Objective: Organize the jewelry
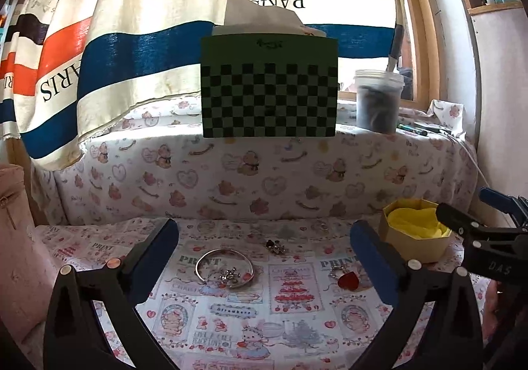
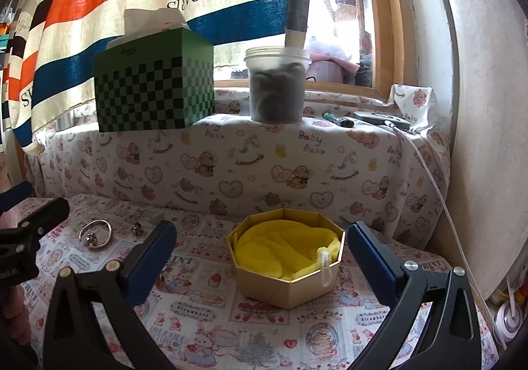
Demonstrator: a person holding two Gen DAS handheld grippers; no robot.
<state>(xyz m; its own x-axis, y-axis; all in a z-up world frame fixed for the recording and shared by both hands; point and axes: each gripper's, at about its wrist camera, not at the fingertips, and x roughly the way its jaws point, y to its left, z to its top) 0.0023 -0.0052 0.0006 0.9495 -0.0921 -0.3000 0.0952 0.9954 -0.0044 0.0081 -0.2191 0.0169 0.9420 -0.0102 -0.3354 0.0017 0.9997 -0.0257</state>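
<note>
Left wrist view: my left gripper [image 1: 264, 244] hangs over the printed tablecloth [image 1: 231, 320] w/ fingers spread wide, holding nothing. Jewelry is scattered ahead of it: a silver bangle [image 1: 224, 267] lying flat w/ a small sparkly charm [image 1: 231, 276] resting inside its ring, a dark cluster piece [image 1: 275, 246] just beyond, a red heart pendant [image 1: 348, 279] close to the inner face of the right-hand finger, and a thin ring [image 1: 321, 226] farther back near the box. Right wrist view: my right gripper [image 2: 260, 241] is likewise spread and empty, framing the octagonal gift box [image 2: 287, 284], which sits between its fingertips but apart from both. The box holds only a yellow cloth pouch [image 2: 283, 251] w/ a white drawstring [image 2: 325, 264]; no jewelry visible inside, though folds could hide sth small. Judgement: task looks barely begun, approx. all pieces left to move, none gripped. Bangle and charm lie nearest the left gripper's centre line; box is well to its right, so each piece must travel rightward. Green checkered tissue box [image 2: 155, 83] and plastic tub [image 2: 277, 86] sit on the ledge behind, not involved.
</note>
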